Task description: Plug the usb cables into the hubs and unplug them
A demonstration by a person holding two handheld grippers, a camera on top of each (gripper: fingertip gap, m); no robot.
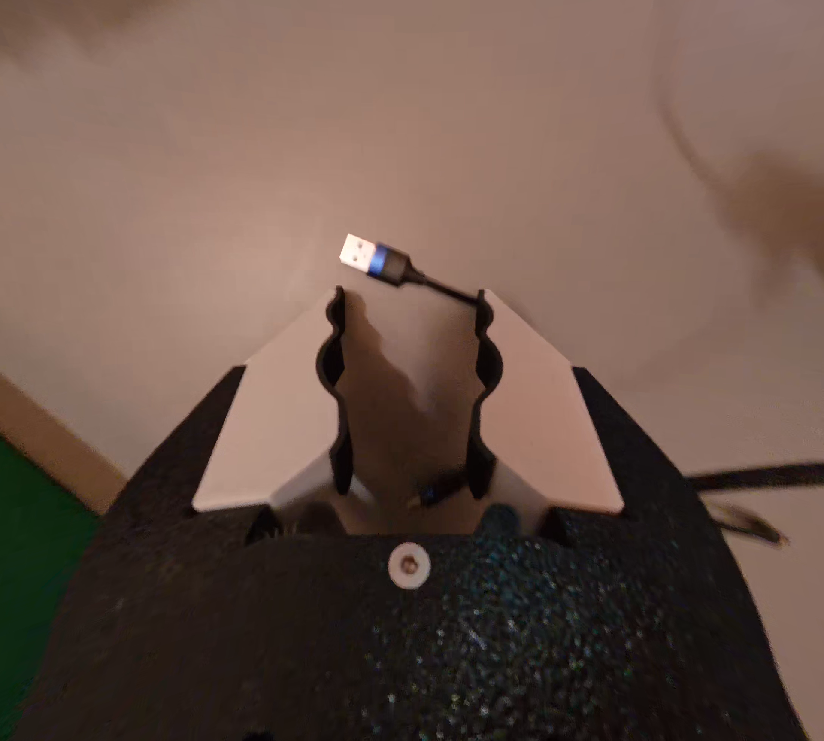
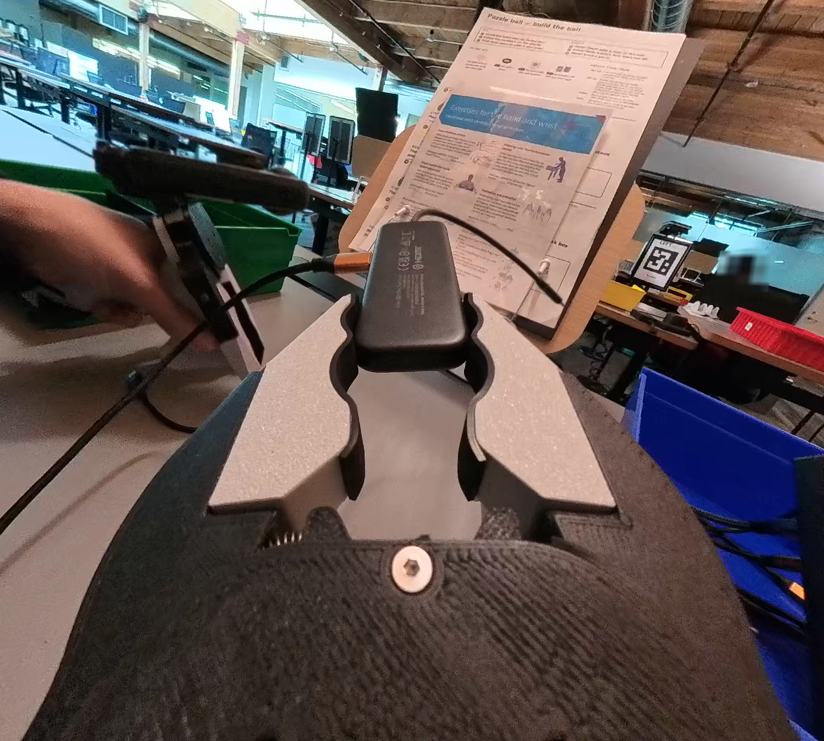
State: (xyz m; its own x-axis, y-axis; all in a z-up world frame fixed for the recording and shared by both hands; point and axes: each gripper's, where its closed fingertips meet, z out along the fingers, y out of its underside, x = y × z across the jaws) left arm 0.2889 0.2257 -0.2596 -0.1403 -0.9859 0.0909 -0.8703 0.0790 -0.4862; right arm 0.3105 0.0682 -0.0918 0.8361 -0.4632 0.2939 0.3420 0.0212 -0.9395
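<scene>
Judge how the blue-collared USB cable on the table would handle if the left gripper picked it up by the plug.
The plug has a rigid metal shell and collar, so it should hold firm between the open left gripper fingers. It looks small and probably light. The thin cord bends just behind it, so it would likely trail limply.

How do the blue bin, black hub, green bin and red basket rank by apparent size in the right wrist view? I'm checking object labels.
1. blue bin, nearest, cropped
2. green bin and black hub look alike; unsure
3. red basket, far off
</scene>
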